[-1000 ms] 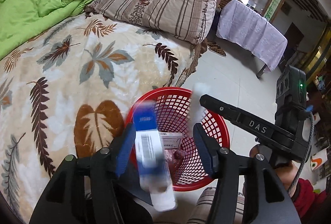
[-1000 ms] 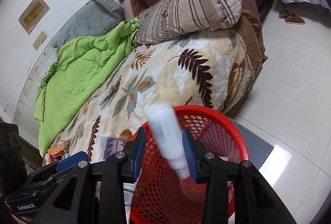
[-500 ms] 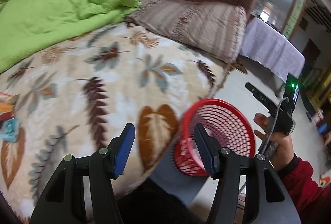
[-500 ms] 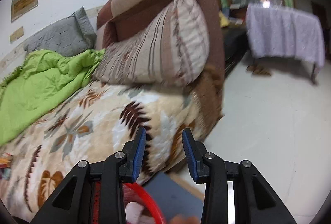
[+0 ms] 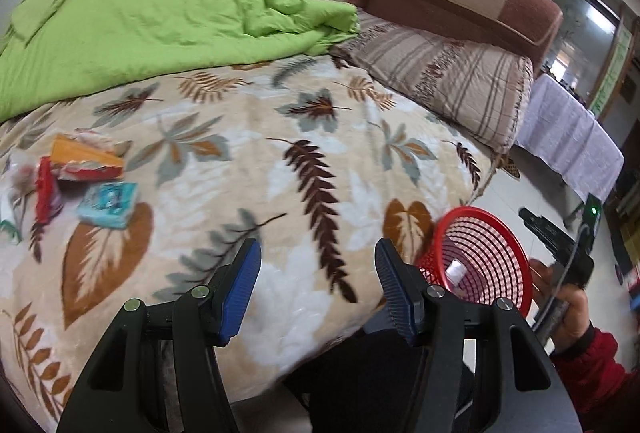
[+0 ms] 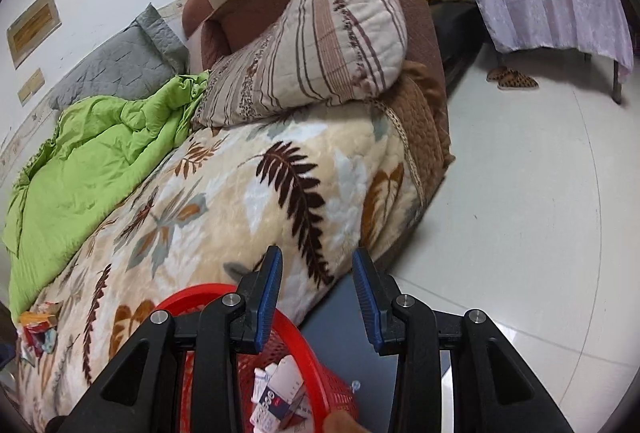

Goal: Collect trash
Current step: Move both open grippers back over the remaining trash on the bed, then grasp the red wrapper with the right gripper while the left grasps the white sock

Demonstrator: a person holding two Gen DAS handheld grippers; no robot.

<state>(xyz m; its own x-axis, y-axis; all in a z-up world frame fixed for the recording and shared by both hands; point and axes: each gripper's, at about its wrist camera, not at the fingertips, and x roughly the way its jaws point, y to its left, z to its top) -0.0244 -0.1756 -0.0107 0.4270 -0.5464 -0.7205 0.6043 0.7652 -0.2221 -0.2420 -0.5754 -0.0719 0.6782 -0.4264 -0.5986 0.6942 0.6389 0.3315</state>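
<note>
Swinging away from the red basket [image 5: 480,257], the left gripper [image 5: 316,273] now faces the leaf-print blanket [image 5: 248,169]; 1 s ago it had a blue-and-white packet between its pads over the basket, now nothing. Jaws spread wide, touching nothing. Right gripper [image 6: 317,289]: the white tube it carried 1 s ago is gone, jaws apart w/ a clear gap, empty, hanging over the basket's [image 6: 224,291] near rim and the bed edge. Basket sits on the floor against the bed's right side, w/ white cartons and packets [image 6: 280,393] inside; print on them too blurred to read. Trash left on the blanket, far left: orange-red wrapper [image 5: 86,159], teal packet [image 5: 109,204], red packet [image 5: 45,189], close together, well apart from both grippers. Green quilt [image 5: 152,9] and striped pillow [image 5: 440,73] lie at the far side.
</note>
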